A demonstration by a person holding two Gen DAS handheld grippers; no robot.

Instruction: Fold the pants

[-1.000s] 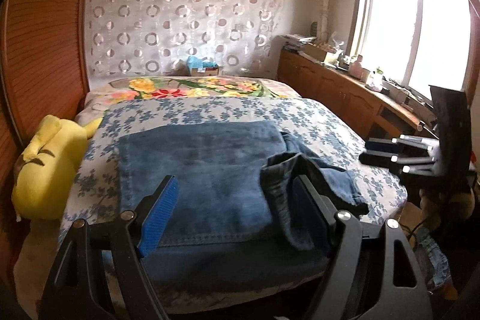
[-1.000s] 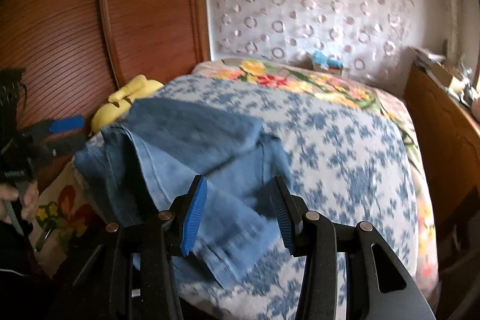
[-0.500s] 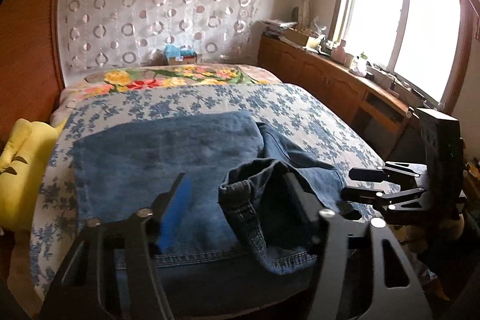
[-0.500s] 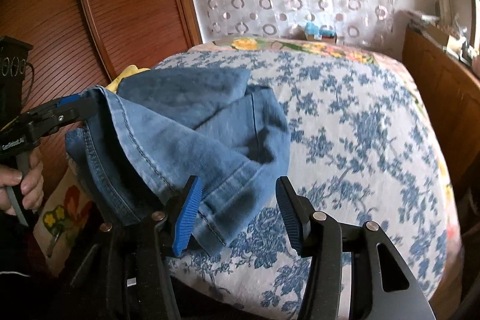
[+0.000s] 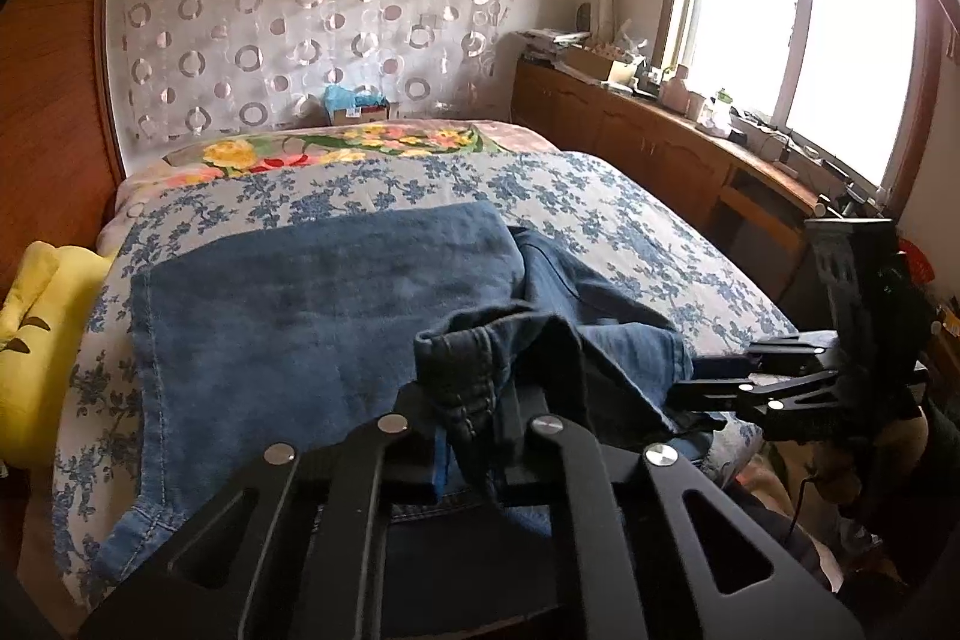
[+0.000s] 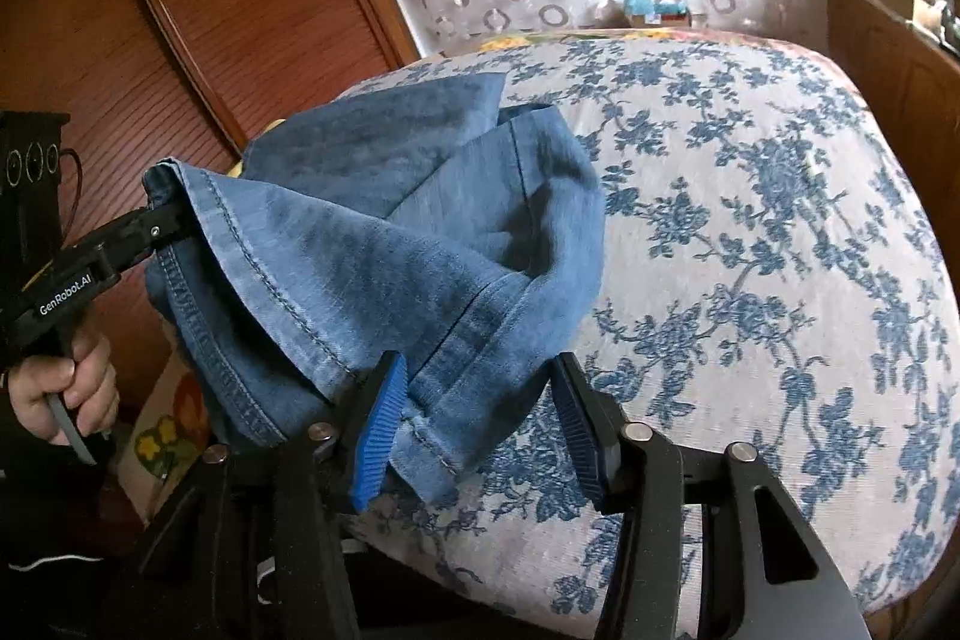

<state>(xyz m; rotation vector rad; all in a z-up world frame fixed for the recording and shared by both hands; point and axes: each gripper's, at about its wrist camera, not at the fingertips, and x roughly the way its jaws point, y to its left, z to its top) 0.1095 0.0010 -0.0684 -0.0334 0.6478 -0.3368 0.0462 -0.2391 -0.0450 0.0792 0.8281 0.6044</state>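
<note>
Blue denim pants (image 5: 312, 316) lie spread on the flowered bed (image 5: 600, 196), with one end bunched up at the near edge. My left gripper (image 5: 474, 436) is shut on a stitched edge of that bunched denim and holds it up off the bed. In the right wrist view the left gripper (image 6: 171, 220) pinches the corner of the pants (image 6: 420, 232) at the far left, a hand (image 6: 60, 388) on its handle. My right gripper (image 6: 480, 424) has its jaws closing around the hem, which lies between the blue pads (image 6: 384, 424) with a gap still showing. It also shows as the right gripper (image 5: 690, 388).
A yellow plush toy (image 5: 36, 340) lies against the bed's left side by the wooden panel wall (image 6: 210, 10). A wooden cabinet (image 5: 660, 148) with clutter runs under the window on the right. A small box (image 5: 354, 106) stands beyond the bed.
My left gripper's jaws closed on the denim edge and raised it. My right gripper sank toward the hem, rolled, and its jaws narrowed around the cloth.
</note>
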